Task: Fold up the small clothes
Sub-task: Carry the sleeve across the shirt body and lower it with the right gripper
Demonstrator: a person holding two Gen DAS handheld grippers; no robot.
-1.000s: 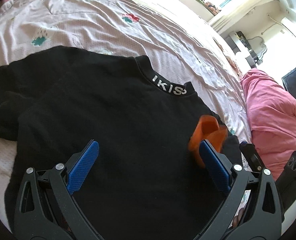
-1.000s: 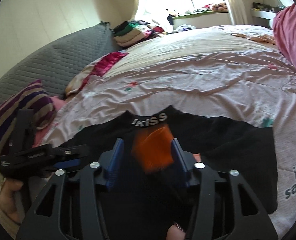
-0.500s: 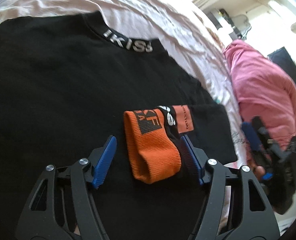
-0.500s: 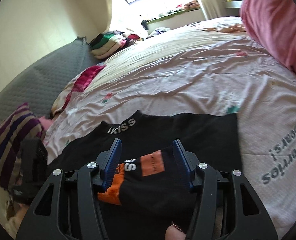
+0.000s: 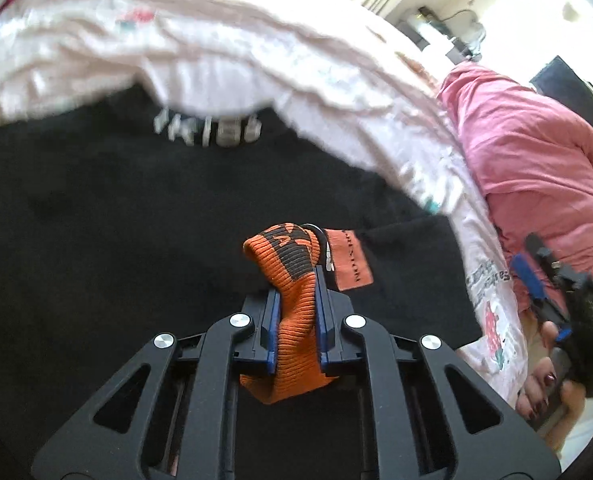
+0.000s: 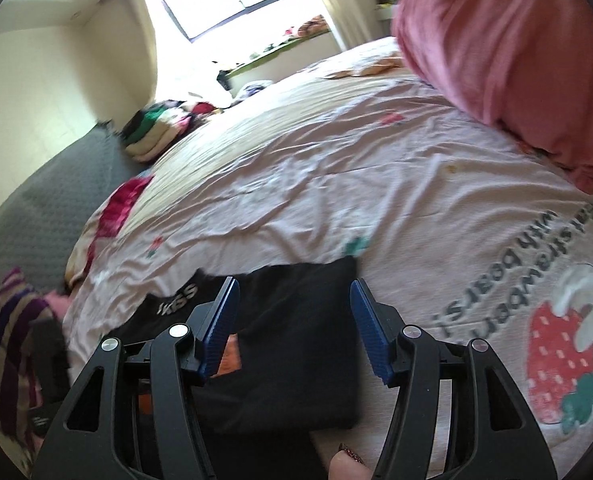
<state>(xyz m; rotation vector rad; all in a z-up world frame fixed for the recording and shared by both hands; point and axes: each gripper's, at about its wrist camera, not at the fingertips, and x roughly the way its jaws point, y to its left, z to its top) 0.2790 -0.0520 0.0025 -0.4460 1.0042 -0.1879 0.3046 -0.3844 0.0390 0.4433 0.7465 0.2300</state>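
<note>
Two sets of tongs in play here. Left tongs (image 5: pixel 296 312) are clamped tight on an orange ribbed knit sock with black lettering (image 5: pixel 292 320); the cuff end is squeezed flat between the blue pads (image 5: pixel 271 328) and the rest bunches up past the tips. An orange rectangular label patch (image 5: pixel 350 260) sits just beside the sock, on black fabric to its right. All of that is over a black sweatshirt with white collar lettering (image 5: pixel 116 220), which is spread flat on a bed covered with a pale pink printed sheet (image 5: pixel 256 52). A pink rumpled blanket (image 5: pixel 536 168) is heaped at the far right of the bed.

Right tongs (image 6: pixel 294 328) are standing about half wide and opening a touch, nothing pinched between them. They hover over the sweatshirt's folded black edge (image 6: pixel 296 340), pads not touching the cloth as far as I can tell. A bit of orange peeks out behind the left pad. From the left wrist view you can also see the right tongs (image 5: pixel 536 280) off by the bed edge, in a hand with dark red nail polish (image 5: pixel 544 380). The strawberry print with grey lettering (image 6: pixel 556 344) on the sheet is just to the right of the sweatshirt. A striped purple pillow (image 6: pixel 4 340) and a stack of folded clothes (image 6: pixel 164 128) sit well apart from the action.
</note>
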